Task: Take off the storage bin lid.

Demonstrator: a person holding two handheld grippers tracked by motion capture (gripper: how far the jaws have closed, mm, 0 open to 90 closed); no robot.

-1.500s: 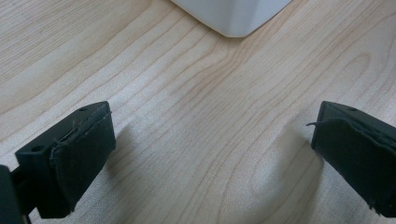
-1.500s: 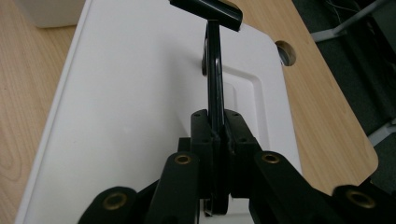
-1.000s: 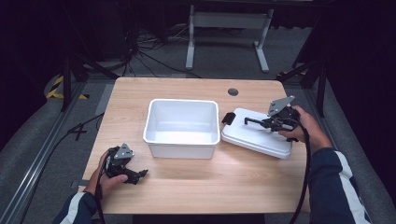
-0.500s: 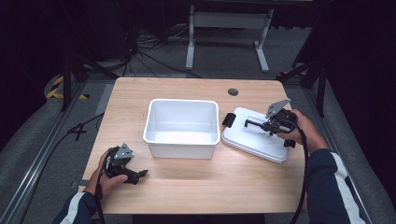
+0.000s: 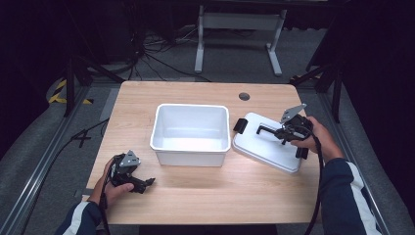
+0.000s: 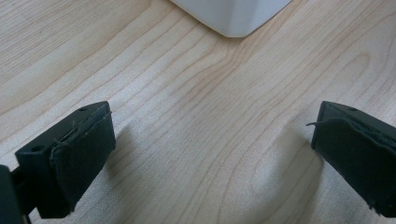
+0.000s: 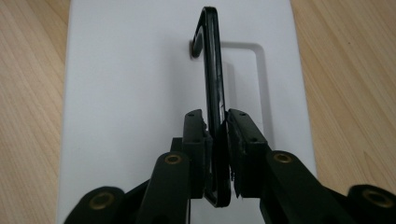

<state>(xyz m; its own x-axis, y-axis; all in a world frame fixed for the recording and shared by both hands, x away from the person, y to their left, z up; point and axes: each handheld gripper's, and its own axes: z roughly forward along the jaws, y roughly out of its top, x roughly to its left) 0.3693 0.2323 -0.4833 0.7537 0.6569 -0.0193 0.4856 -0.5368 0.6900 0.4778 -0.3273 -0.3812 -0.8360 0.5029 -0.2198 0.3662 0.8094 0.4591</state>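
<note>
Lid: it is lying flat on the table, just right of the white tub; a second ago its near end was sitting slightly higher.
Handle: it is standing upright on the lid, running between your right jaws.
Right gripper: your jaws have just been easing apart, and a thin gap is showing at one pad while the handle is staying between them; the hand is now sitting a little lower.
Left gripper: your jaws are standing wide apart over bare wood near the tub's corner, unmoved since a second ago.
</note>
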